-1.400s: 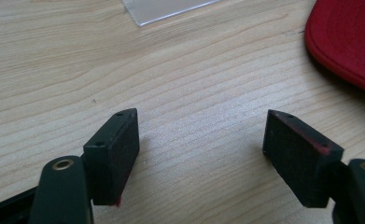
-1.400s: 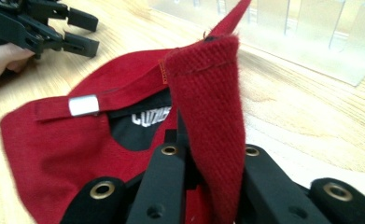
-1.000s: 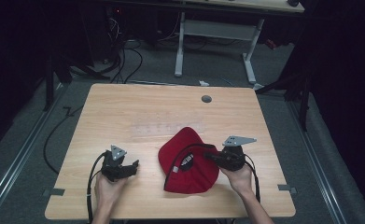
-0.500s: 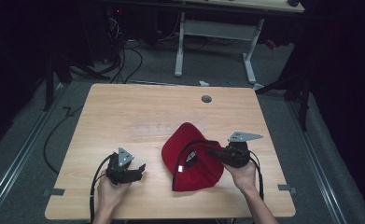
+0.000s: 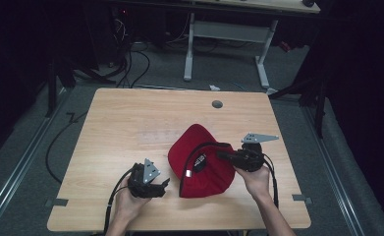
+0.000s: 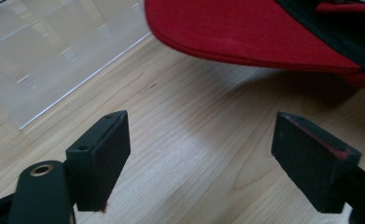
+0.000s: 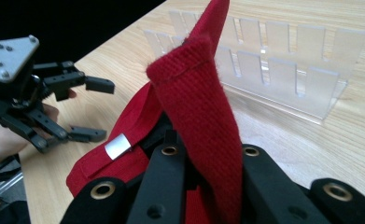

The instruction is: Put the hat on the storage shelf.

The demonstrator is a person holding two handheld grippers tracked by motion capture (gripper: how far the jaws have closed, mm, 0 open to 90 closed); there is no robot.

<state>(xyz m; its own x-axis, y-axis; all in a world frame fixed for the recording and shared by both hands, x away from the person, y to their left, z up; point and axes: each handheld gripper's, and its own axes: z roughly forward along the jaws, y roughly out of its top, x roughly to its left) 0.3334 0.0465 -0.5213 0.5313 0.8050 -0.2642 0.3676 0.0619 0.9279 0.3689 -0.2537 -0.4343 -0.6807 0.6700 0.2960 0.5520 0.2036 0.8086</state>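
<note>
Since the earlier frames, the left gripper [image 5: 164, 184] has been sliding toward the red cap [image 5: 202, 162], its jaws just opening wider with nothing between them. Meanwhile the right gripper [image 5: 224, 155] is clamping the cap's back edge and tilting it up off the table [image 5: 130, 123], near the person's side. Soft and light, the cloth is sagging; the stiffer brim [image 6: 245, 32] looks the firmer hold. Beyond it, a clear plastic rack [image 7: 283, 65] is standing close, possibly in the way.
</note>
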